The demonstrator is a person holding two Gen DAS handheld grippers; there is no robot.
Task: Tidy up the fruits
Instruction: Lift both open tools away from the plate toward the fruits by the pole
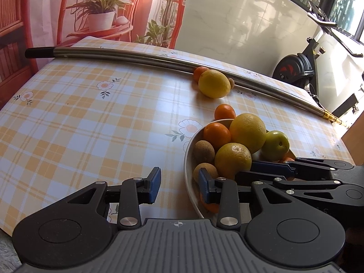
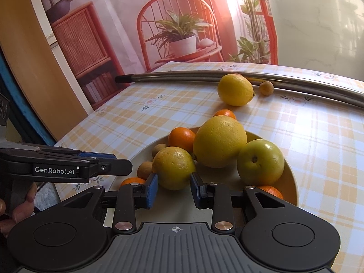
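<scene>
A white bowl (image 1: 188,159) (image 2: 293,182) holds a large yellow orange (image 1: 248,133) (image 2: 219,141), a yellow-green orange (image 1: 233,159) (image 2: 174,167), a green apple (image 1: 275,145) (image 2: 260,161), mandarins (image 1: 216,135) (image 2: 182,138) and small brown fruits (image 1: 203,151). A lemon (image 1: 213,83) (image 2: 235,89), a mandarin (image 1: 225,111) and a small brown fruit (image 2: 266,88) lie on the table. My left gripper (image 1: 179,185) is open at the bowl's left rim, empty. My right gripper (image 2: 174,190) is open with its pads on either side of the yellow-green orange's near end.
A long metal pole (image 1: 136,55) (image 2: 250,76) lies across the far side of the checked tablecloth (image 1: 91,125). Another mandarin (image 1: 200,72) rests against it. An exercise bike (image 1: 300,68) stands beyond the table. The left gripper (image 2: 68,166) shows in the right wrist view.
</scene>
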